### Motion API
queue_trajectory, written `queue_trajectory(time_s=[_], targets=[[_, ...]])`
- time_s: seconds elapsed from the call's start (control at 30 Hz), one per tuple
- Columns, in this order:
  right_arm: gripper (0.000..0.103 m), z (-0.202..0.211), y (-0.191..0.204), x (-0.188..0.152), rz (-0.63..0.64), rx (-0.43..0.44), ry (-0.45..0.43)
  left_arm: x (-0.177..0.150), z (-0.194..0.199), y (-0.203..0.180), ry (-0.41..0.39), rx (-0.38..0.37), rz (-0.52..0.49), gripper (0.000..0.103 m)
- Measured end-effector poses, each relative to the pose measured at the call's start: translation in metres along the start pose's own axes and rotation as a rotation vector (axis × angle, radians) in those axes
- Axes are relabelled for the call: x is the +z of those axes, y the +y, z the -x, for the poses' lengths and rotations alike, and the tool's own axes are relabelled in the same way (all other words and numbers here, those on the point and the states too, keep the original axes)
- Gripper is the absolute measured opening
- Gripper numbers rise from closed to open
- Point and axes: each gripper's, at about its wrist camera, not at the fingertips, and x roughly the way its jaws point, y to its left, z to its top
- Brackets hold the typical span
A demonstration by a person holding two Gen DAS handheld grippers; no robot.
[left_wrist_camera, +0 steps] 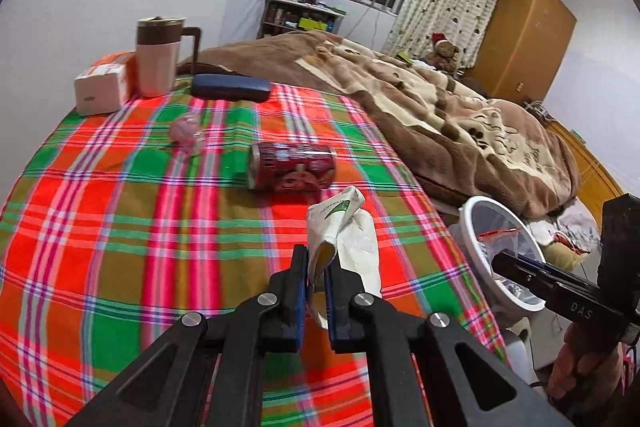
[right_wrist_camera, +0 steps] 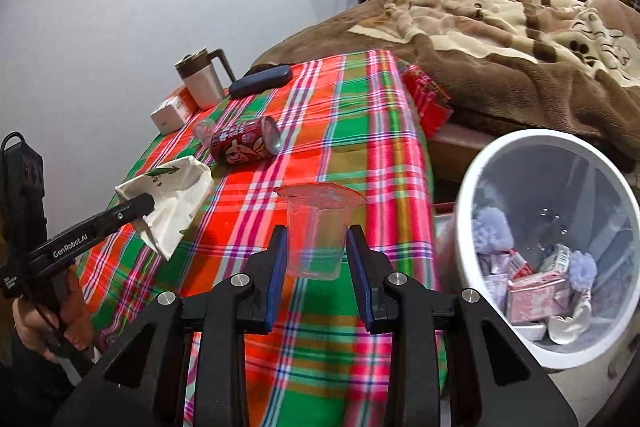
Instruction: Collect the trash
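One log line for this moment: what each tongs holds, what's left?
left tongs: paper wrapper | right tongs: plastic cup | left: can | bin: right

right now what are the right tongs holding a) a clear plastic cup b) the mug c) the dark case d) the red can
a: the right tongs are shut on the clear plastic cup, while the red can lies on the plaid cloth.
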Motion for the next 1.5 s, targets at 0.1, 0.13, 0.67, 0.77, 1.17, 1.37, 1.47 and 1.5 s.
queue_trajectory(time_s=[0.1,0.13,0.67,0.77,1.17,1.37,1.47,1.5], targets=[[0.031,0.005,-0.008,-0.001,-0.018,-0.014,-0.011,0.002,-0.005,-0.016,0.006,-0.021,-0.024,0.008],[0.031,0.007,-0.012,-0.001,-0.026,-0.021,-0.016,0.002,-0.006,-0.021,0.008,-0.026,-0.031,0.008],[0.031,0.041,-0.078,-0.011,-0.157,-0.133,-0.070,0.012,-0.044,-0.115,0.054,-0.155,-0.170,0.008],[0.031,0.044,-0.087,-0.013,-0.179,-0.151,-0.070,0.013,-0.055,-0.132,0.071,-0.182,-0.190,0.008],[0.031,0.048,-0.122,-0.023,-0.257,-0.203,-0.049,0.010,-0.098,-0.190,0.141,-0.270,-0.248,0.008],[0.031,0.047,-0.138,-0.027,-0.289,-0.223,-0.032,0.004,-0.123,-0.209,0.185,-0.297,-0.266,0.008],[0.032,0.045,-0.144,-0.029,-0.297,-0.232,-0.017,0.000,-0.133,-0.216,0.192,-0.304,-0.269,0.008],[0.032,0.045,-0.145,-0.029,-0.301,-0.234,-0.015,-0.001,-0.136,-0.219,0.201,-0.311,-0.272,0.008]])
